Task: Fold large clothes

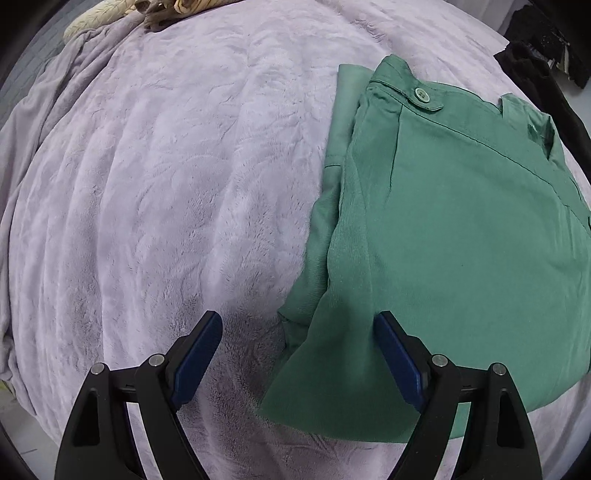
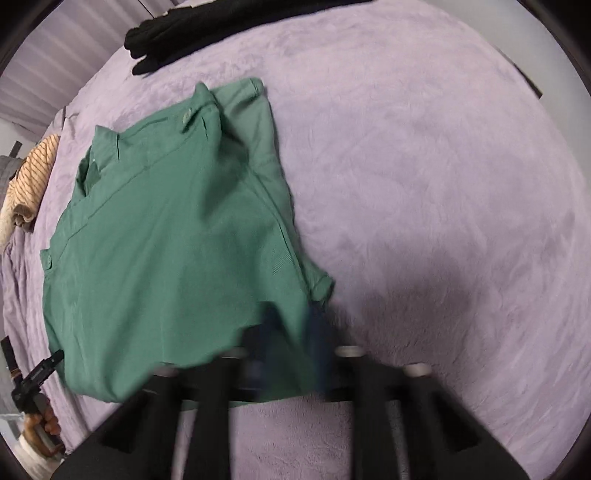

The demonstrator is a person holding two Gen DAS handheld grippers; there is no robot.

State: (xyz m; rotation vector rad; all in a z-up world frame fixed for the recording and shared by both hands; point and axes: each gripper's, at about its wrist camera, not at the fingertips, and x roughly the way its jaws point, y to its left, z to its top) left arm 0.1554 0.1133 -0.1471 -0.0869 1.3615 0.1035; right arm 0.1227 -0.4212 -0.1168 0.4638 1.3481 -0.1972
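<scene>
A green garment (image 1: 450, 229) with button tabs lies folded on the lilac blanket (image 1: 166, 184), at the right of the left wrist view. My left gripper (image 1: 297, 328) is open; the garment's near left corner lies between its blue pads (image 1: 397, 365), touching the right one. In the right wrist view the garment (image 2: 166, 240) fills the left half. My right gripper (image 2: 293, 332) is blurred by motion and its jaws stand close together on the garment's near right corner.
A black garment (image 2: 207, 26) lies at the far edge of the bed. A striped yellow cloth (image 2: 31, 177) sits at the left edge. Bare lilac blanket (image 2: 443, 184) spreads to the right of the green garment.
</scene>
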